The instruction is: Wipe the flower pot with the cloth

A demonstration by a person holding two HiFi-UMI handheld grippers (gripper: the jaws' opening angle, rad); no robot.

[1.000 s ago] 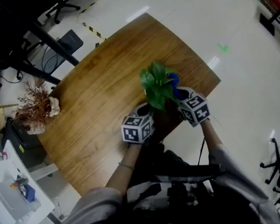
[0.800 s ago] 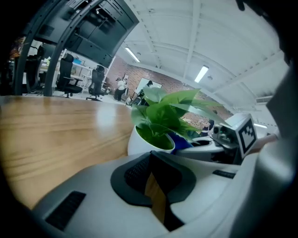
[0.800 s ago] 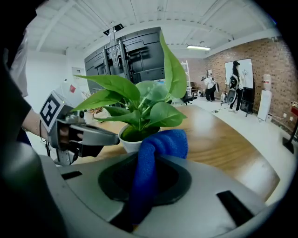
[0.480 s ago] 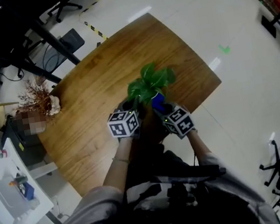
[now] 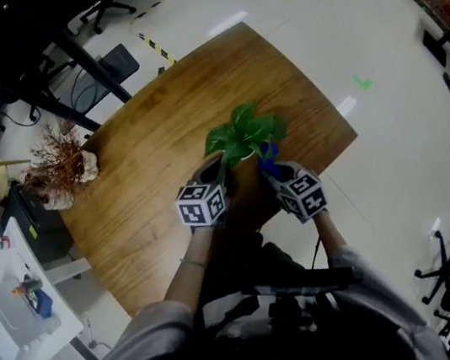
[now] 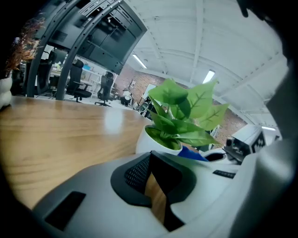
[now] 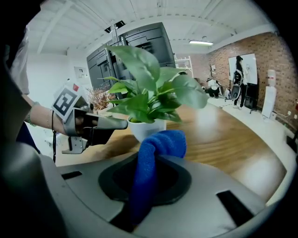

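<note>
A leafy green plant (image 5: 241,135) stands in a white flower pot (image 6: 155,140) near the front right of the wooden table (image 5: 145,162). My right gripper (image 5: 271,167) sits just in front of the pot, shut on a blue cloth (image 7: 151,155) whose bunched end sticks out toward the pot (image 7: 145,128). My left gripper (image 5: 216,168) is at the pot's left side, its jaws shut with nothing between them. In the right gripper view the left gripper's fingers (image 7: 103,122) reach to the pot's side. Leaves hide most of the pot in the head view.
A dried-flower arrangement (image 5: 58,164) in a pale vase stands at the table's far left corner. A white cart (image 5: 13,317) with a bottle is left of the table. Office chairs (image 5: 97,4) stand on the floor beyond. The table's near edge (image 5: 296,197) lies under my grippers.
The plant and both grippers have shifted a little left on the table since the earliest frame. The right gripper keeps hold of the cloth throughout.
</note>
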